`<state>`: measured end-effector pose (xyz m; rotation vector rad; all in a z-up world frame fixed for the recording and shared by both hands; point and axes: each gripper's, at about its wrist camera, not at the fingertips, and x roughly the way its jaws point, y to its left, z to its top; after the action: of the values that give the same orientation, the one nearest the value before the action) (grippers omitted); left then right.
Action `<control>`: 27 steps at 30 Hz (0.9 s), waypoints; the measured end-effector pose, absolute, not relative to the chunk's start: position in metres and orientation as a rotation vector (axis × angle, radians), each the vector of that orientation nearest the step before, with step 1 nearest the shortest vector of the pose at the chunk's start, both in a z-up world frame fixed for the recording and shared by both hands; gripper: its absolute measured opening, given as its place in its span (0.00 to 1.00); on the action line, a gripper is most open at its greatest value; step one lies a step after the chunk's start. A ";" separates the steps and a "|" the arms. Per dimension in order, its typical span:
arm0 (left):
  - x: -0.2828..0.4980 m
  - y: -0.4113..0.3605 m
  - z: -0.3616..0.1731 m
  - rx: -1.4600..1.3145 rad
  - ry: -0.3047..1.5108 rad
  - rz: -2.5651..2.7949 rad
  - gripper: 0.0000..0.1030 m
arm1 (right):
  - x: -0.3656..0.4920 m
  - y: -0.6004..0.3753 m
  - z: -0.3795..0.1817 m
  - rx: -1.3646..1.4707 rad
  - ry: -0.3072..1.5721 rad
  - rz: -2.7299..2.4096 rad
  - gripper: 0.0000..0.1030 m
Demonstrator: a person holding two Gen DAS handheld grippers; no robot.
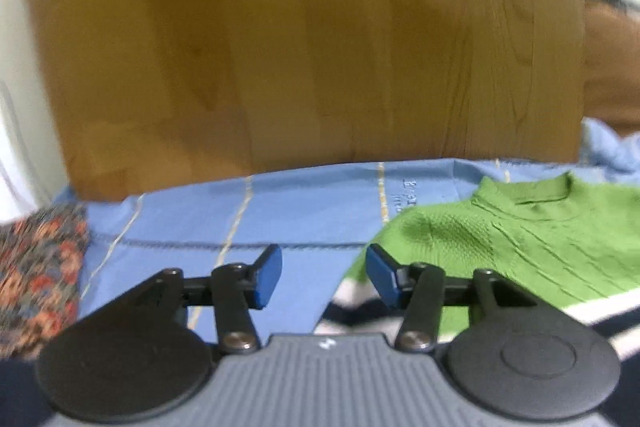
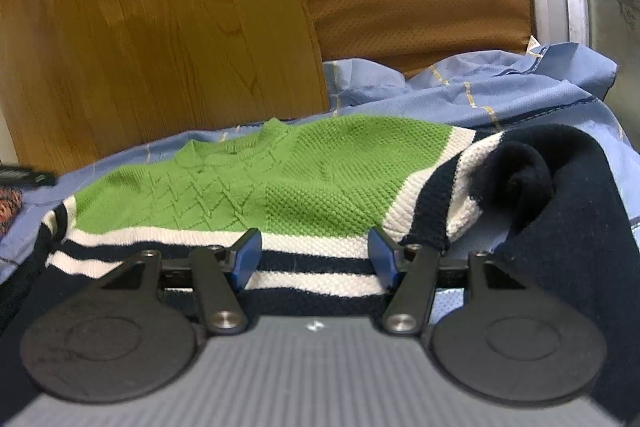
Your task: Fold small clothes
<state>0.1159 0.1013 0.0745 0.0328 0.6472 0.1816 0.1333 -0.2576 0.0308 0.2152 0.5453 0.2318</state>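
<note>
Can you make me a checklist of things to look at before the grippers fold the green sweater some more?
1. Left gripper open and holding nothing: ok.
2. Right gripper open, nothing pinched: ok.
3. Sweater lying flat: not ok, its dark sleeve is curled up.
4. Sweater on the blue cloth: ok.
5. Neck opening facing away from the grippers: ok.
6. Bottom edge straight: cannot tell, hidden behind the grippers.

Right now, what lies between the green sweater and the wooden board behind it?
Only the blue cloth lies between the sweater and the wooden board; the right wrist view shows it.
</note>
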 end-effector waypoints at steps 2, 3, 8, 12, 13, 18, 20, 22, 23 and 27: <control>0.088 0.115 0.081 -0.003 0.635 0.162 0.48 | 0.126 -0.266 0.032 0.251 0.507 0.221 0.61; 0.072 0.119 0.083 -0.015 0.628 0.145 0.48 | 0.120 -0.272 0.033 0.276 0.487 0.216 0.61; -0.006 0.117 0.074 -0.007 0.599 -0.027 0.50 | 0.072 -0.308 0.032 0.379 0.477 0.240 0.35; -0.050 0.093 0.048 0.036 0.633 -0.216 0.52 | 0.025 -0.307 0.031 0.294 0.554 0.296 0.34; -0.056 0.087 0.042 0.035 0.654 -0.256 0.52 | 0.015 -0.303 0.028 0.273 0.576 0.312 0.35; -0.074 0.063 0.021 0.052 0.704 -0.343 0.53 | -0.015 -0.261 0.022 0.115 0.586 0.340 0.37; -0.075 0.061 0.020 0.052 0.702 -0.332 0.54 | -0.018 -0.237 0.027 0.060 0.569 0.378 0.37; -0.078 0.062 0.022 0.032 0.695 -0.328 0.57 | -0.019 -0.231 0.038 0.083 0.536 0.417 0.37; -0.079 0.065 0.022 0.026 0.694 -0.324 0.58 | -0.021 -0.233 0.043 0.104 0.524 0.435 0.37; -0.083 0.068 0.012 0.017 0.716 -0.308 0.60 | -0.024 -0.239 0.045 0.109 0.547 0.446 0.38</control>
<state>-0.0834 0.0678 0.0119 0.0168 0.7164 -0.3079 -0.0239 -0.2387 0.0454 0.1087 0.5465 0.4461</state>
